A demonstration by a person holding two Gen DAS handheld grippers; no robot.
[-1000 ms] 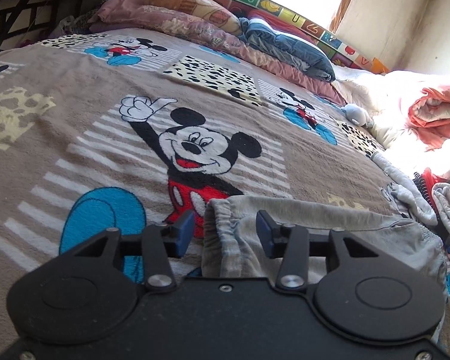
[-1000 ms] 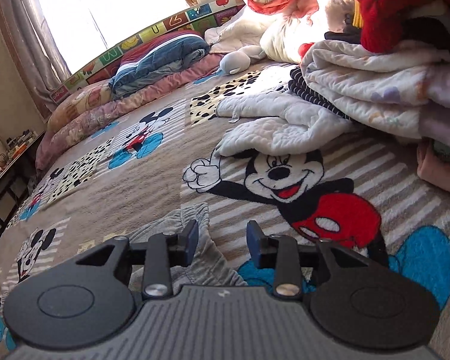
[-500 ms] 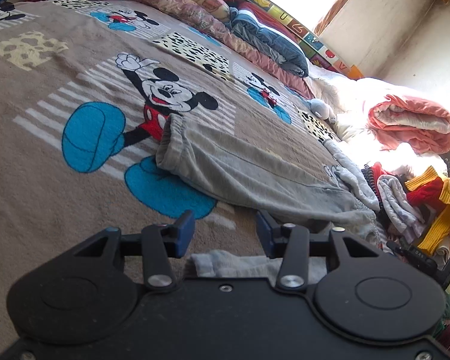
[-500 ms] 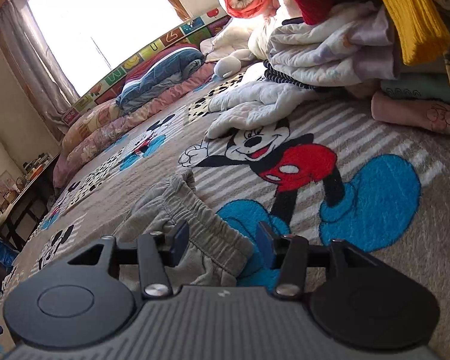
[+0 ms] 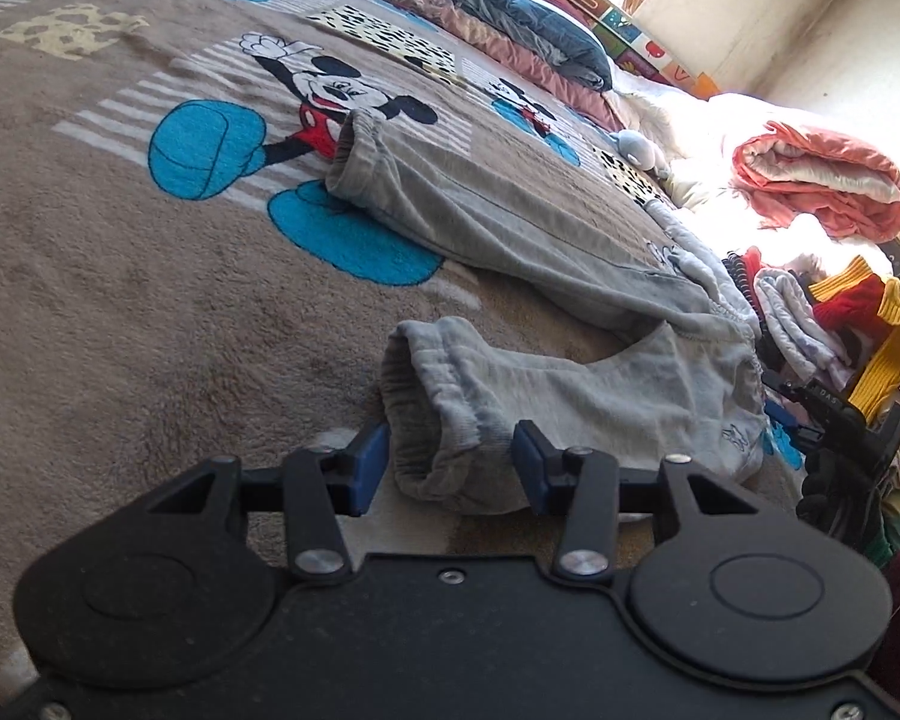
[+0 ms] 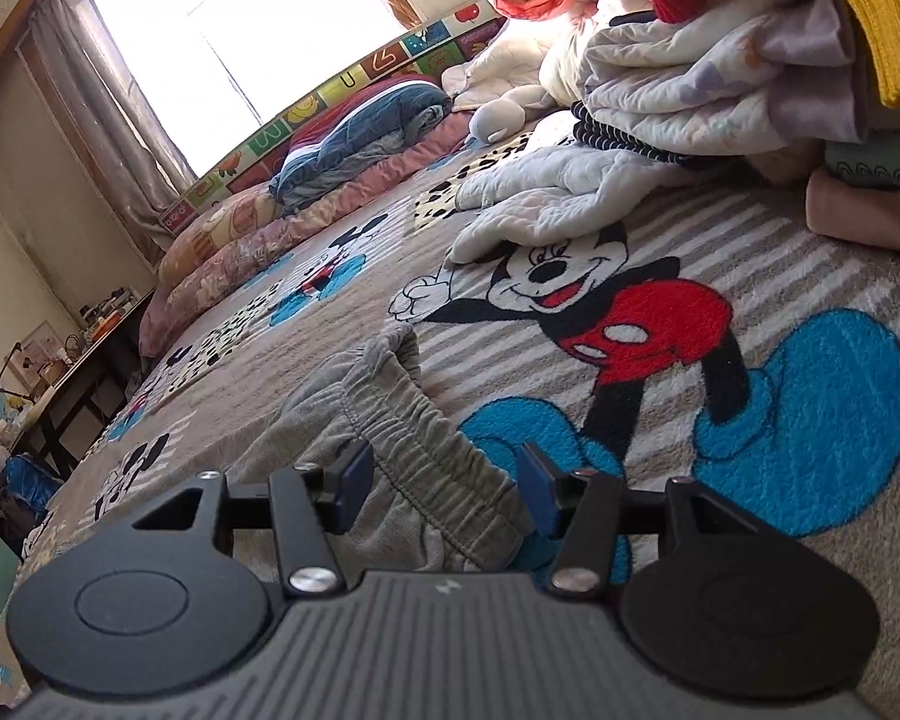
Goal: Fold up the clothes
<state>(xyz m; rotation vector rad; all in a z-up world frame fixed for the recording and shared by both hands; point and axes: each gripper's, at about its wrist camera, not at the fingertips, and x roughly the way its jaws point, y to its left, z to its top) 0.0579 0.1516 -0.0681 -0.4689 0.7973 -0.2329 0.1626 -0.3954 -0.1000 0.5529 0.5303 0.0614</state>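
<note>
Soft, light grey sweatpants (image 5: 510, 228) on bed (image 5: 120, 300). Best gripped at elastic cuff (image 5: 426, 420) and waistband (image 6: 426, 438). Left tool (image 5: 447, 459) and right tool (image 6: 444, 489) both wide, holding nothing.

- left gripper (image 5: 448, 465): jaws wide apart, blue pads (image 5: 369, 459) facing each other, nothing pinched. Low over the bed, pointing forward, roughly level; black body fills the bottom of the left wrist view.
- right gripper (image 6: 444, 487): jaws also spread, blue pads (image 6: 537, 489) apart, no squeeze visible. Low and level, ribbed grey body across the bottom of the right wrist view.
- right gripper also shows in the left wrist view at the far right edge, held in a black-gloved hand (image 5: 834, 501); jaw state not readable from there.
</note>
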